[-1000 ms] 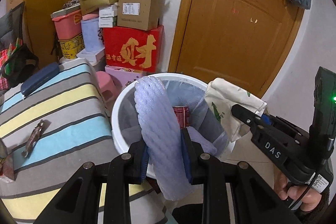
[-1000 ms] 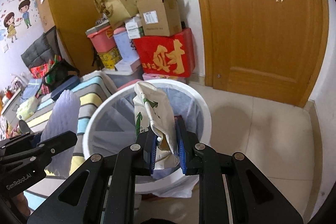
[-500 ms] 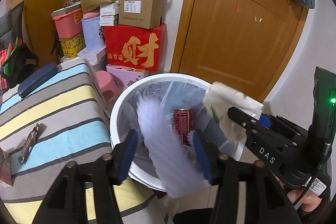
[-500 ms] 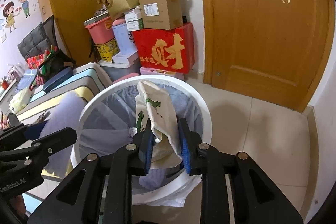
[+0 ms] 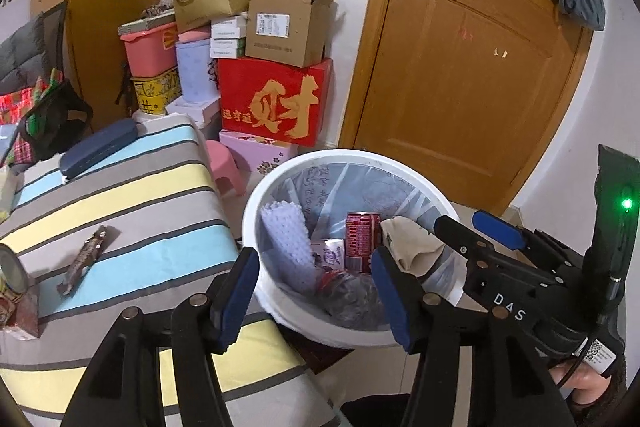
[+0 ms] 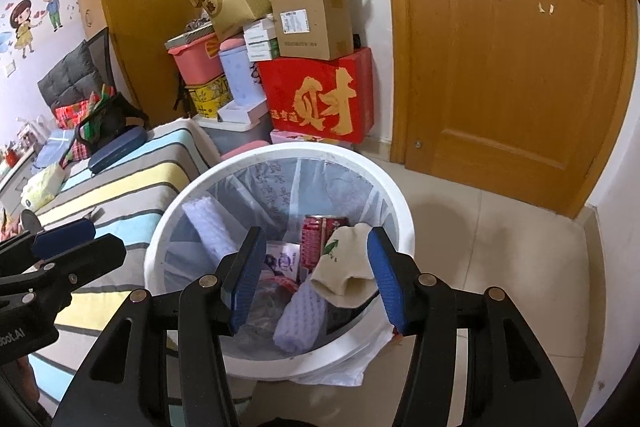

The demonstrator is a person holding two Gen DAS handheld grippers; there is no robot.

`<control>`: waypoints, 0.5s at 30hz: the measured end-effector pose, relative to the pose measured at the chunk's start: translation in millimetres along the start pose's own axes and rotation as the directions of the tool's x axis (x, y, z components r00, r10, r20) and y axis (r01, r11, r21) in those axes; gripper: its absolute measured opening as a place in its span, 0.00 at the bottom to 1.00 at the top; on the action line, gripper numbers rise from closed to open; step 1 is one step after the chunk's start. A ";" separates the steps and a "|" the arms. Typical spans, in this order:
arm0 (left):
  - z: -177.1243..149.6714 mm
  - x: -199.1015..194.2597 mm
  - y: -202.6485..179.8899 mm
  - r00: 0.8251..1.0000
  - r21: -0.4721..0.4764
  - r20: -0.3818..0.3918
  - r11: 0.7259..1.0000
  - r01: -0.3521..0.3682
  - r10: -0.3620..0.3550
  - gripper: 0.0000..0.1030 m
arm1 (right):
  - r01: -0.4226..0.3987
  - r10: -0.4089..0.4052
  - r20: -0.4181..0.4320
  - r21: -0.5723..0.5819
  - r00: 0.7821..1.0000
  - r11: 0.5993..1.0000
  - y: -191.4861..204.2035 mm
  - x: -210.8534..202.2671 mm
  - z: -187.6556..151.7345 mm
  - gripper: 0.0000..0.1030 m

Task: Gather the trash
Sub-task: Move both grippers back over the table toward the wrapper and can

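Observation:
A white round trash bin (image 5: 256,291) (image 6: 394,195) with a plastic liner stands beside the bed. Inside lie a lavender foam wrap (image 5: 286,241) (image 6: 210,225), a red can (image 5: 362,239) (image 6: 314,235), a small carton (image 6: 282,261) and a cream cloth bag (image 5: 410,245) (image 6: 346,267). My left gripper (image 5: 316,301) is open and empty above the bin's near rim. My right gripper (image 6: 316,279) is open and empty over the bin; it also shows in the left wrist view (image 5: 476,227).
A striped bed (image 5: 120,195) lies left of the bin with a dark snack wrapper (image 5: 82,261), a tin (image 5: 12,279) and a blue case (image 5: 98,147) on it. Stacked boxes (image 5: 276,103) stand behind. A wooden door (image 5: 472,67) is at the right.
Both grippers opened. The foam wrap dropped from my left gripper and the cloth bag from my right; both now lie in the bin.

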State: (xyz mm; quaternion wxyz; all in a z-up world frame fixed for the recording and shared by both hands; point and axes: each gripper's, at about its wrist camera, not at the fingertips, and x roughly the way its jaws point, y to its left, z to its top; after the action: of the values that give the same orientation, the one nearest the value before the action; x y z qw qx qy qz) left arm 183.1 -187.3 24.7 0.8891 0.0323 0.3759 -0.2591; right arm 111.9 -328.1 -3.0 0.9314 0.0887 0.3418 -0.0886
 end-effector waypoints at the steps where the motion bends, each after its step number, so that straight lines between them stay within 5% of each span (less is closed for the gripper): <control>1: -1.1 -3.3 1.3 1.000 -0.001 0.006 1.000 -0.006 0.006 0.56 | -0.001 0.001 0.004 -0.003 1.000 1.000 1.8 -1.6 -0.3 0.53; 15: -23.2 -46.7 32.3 0.997 -0.064 0.050 0.996 -0.063 0.066 0.56 | -0.054 0.055 0.034 -0.028 0.998 0.998 29.1 -16.3 -6.2 0.53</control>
State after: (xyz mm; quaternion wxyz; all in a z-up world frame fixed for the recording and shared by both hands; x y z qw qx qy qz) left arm 156.4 -133.2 35.7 0.9070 0.0101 0.3594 -0.2192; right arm 102.3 -296.8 6.1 0.9403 0.0836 0.3243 -0.0602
